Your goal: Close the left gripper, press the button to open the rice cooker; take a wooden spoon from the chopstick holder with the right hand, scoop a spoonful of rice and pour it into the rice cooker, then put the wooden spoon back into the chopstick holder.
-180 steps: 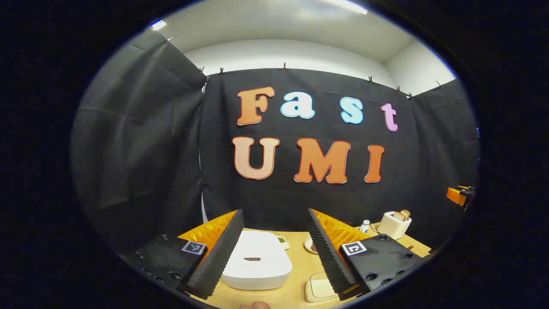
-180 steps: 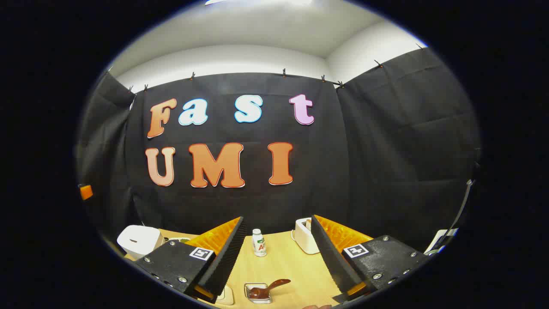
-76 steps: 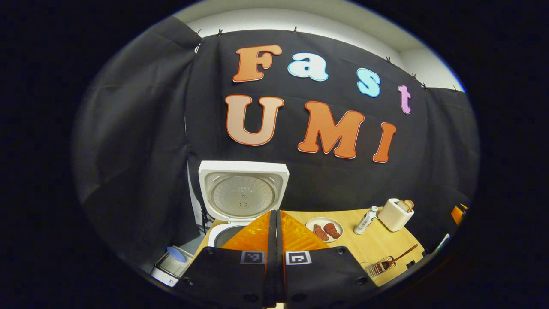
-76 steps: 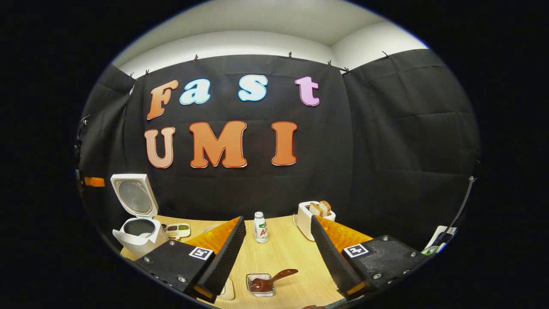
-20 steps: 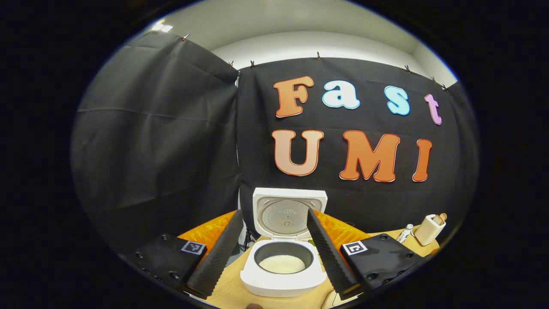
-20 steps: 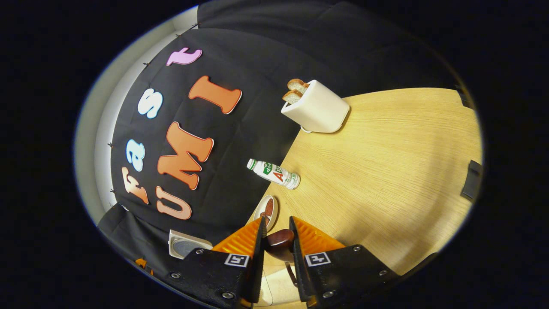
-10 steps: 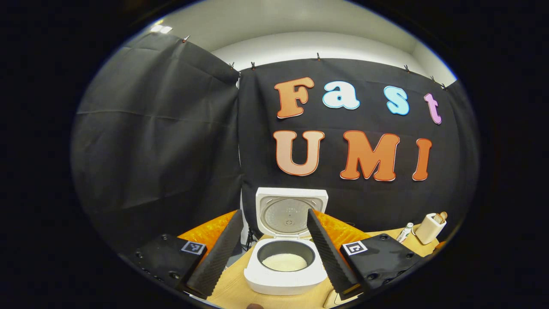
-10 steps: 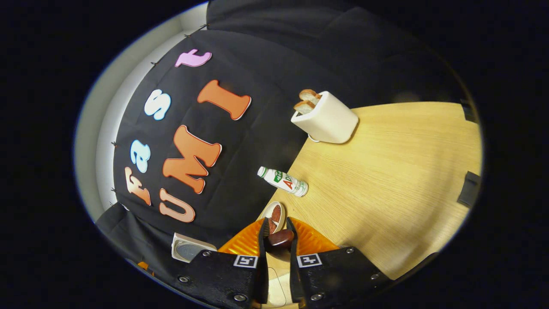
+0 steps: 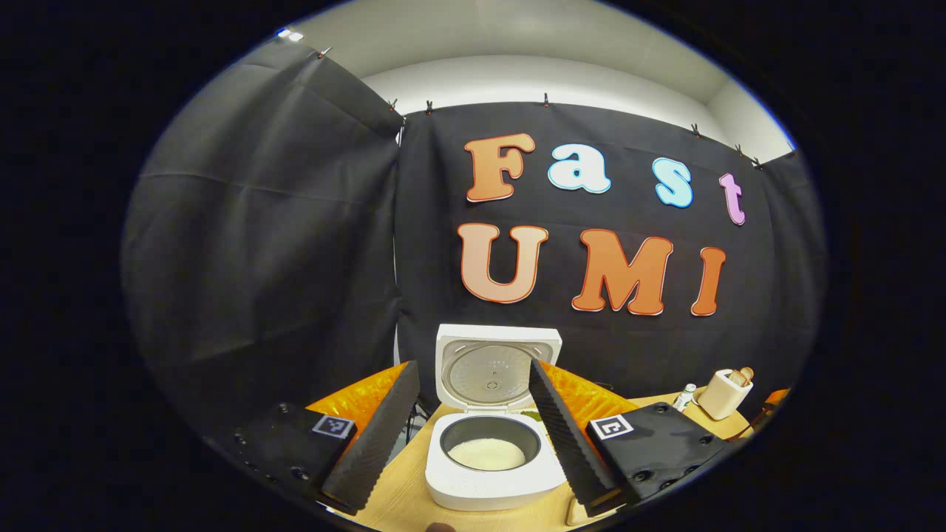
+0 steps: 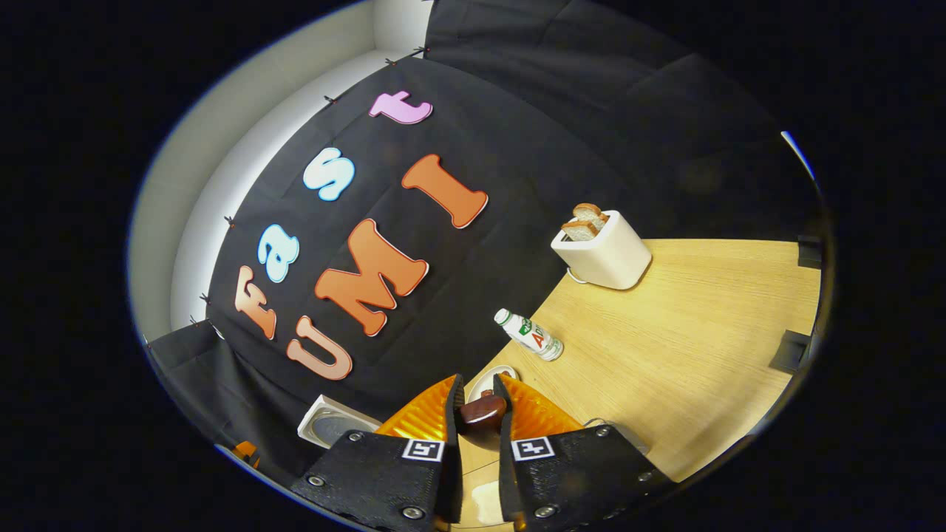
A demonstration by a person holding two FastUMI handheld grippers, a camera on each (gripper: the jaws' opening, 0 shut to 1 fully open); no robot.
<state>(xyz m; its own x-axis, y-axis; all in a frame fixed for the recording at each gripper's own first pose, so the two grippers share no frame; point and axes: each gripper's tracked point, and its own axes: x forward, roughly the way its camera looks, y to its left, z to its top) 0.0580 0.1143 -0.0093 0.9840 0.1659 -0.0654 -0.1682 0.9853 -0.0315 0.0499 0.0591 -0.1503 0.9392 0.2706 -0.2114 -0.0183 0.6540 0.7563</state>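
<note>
In the left gripper view, my left gripper [image 9: 473,428] hangs released, its two fingers spread wide with nothing between them. Framed in that gap, toward 6 o'clock, stands the rice cooker [image 9: 494,462], its lid [image 9: 497,367] swung upright and white rice [image 9: 486,453] lying in the dark pot. It sits on the wooden table [image 9: 403,502]. Far off at 4 o'clock I see a toaster [image 9: 724,394] with a small bottle [image 9: 685,397] just beside it.

In the right gripper view, tilted over, my right gripper [image 10: 477,414] is clenched on the wooden spoon [image 10: 482,410], both fingers pressing its dark brown end at 6 o'clock. Past the fingertips lies a plate [image 10: 491,378]; the bottle [image 10: 530,334] and toaster [image 10: 603,251] stand toward 1 o'clock. The rice cooker [image 10: 330,422] shows at 7 o'clock.
</note>
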